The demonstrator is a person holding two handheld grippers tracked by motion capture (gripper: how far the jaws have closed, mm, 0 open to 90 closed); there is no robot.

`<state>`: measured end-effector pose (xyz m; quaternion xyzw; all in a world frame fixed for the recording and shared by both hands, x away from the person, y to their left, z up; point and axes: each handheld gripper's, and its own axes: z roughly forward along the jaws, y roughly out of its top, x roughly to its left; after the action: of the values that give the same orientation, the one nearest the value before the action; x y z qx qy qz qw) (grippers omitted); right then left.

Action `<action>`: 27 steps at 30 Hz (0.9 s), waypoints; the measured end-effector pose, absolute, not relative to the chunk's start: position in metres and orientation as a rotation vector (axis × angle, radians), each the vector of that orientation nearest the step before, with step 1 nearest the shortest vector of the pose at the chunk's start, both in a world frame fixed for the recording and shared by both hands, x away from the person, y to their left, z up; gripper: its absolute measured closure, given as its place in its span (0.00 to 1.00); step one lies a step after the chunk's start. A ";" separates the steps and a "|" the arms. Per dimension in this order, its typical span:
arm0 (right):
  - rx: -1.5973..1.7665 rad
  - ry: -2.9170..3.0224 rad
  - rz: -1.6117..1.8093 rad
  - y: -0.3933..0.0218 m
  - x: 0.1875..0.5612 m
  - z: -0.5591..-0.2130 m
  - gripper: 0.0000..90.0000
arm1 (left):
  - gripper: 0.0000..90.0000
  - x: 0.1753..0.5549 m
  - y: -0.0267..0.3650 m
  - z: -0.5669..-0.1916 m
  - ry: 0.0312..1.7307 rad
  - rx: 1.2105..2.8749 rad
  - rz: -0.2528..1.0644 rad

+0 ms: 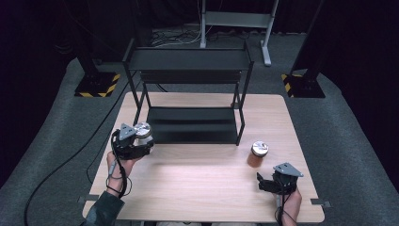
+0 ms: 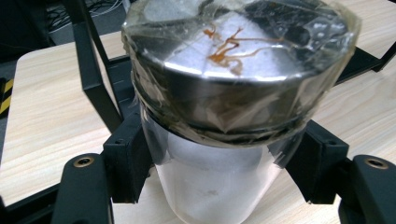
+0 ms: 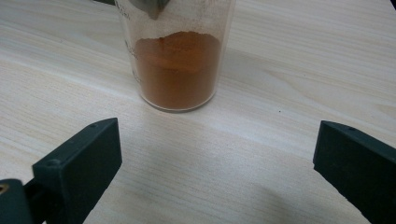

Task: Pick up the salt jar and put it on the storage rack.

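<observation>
My left gripper [image 1: 141,146] is shut on a clear jar of white powder [image 1: 142,133] with a silver lid, held near the lower left corner of the black shelf rack [image 1: 190,94]. In the left gripper view the white powder jar [image 2: 219,121] sits between both jaws, its lid wrapped in film with a brown smear. A second jar with orange-brown powder [image 1: 257,154] stands on the table at the right. My right gripper [image 1: 264,182] is open just short of it; in the right gripper view the orange powder jar [image 3: 176,56] stands ahead of my spread right gripper [image 3: 219,163].
The wooden table [image 1: 202,188] carries the two-tier black rack at its far half. Dark carpet surrounds it, with stand bases marked in yellow and black [image 1: 98,85] and a metal frame [image 1: 235,21] beyond. A cable [image 1: 66,162] trails off the left.
</observation>
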<state>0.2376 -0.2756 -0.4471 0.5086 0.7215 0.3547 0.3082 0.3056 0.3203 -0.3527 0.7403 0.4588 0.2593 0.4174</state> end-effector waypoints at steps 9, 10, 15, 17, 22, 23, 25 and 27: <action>1.345 1.910 0.936 -0.276 0.238 -0.447 0.00 | 0.34 0.309 0.318 -0.346 1.131 1.870 0.647; 1.345 1.911 0.935 -0.275 0.238 -0.447 0.00 | 0.34 0.309 0.318 -0.345 1.128 1.870 0.646; 1.343 1.915 0.932 -0.275 0.239 -0.447 0.00 | 0.34 0.310 0.317 -0.341 1.117 1.868 0.646; 1.343 1.915 0.932 -0.275 0.239 -0.446 0.00 | 0.34 0.311 0.316 -0.339 1.111 1.872 0.648; 1.343 1.917 0.930 -0.275 0.239 -0.446 0.00 | 0.34 0.313 0.315 -0.334 1.100 1.870 0.652; 1.343 1.917 0.930 -0.275 0.239 -0.446 0.00 | 0.34 0.314 0.314 -0.333 1.097 1.870 0.652; 1.347 1.919 0.930 -0.275 0.239 -0.446 0.00 | 0.34 0.315 0.314 -0.331 1.093 1.872 0.654; 1.345 1.920 0.930 -0.275 0.239 -0.446 0.00 | 0.34 0.315 0.313 -0.330 1.090 1.870 0.656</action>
<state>0.2392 -0.2753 -0.4460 0.5079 0.7251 0.3511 0.3051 0.3155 0.3130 -0.3295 0.7481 0.4360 0.2625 0.4259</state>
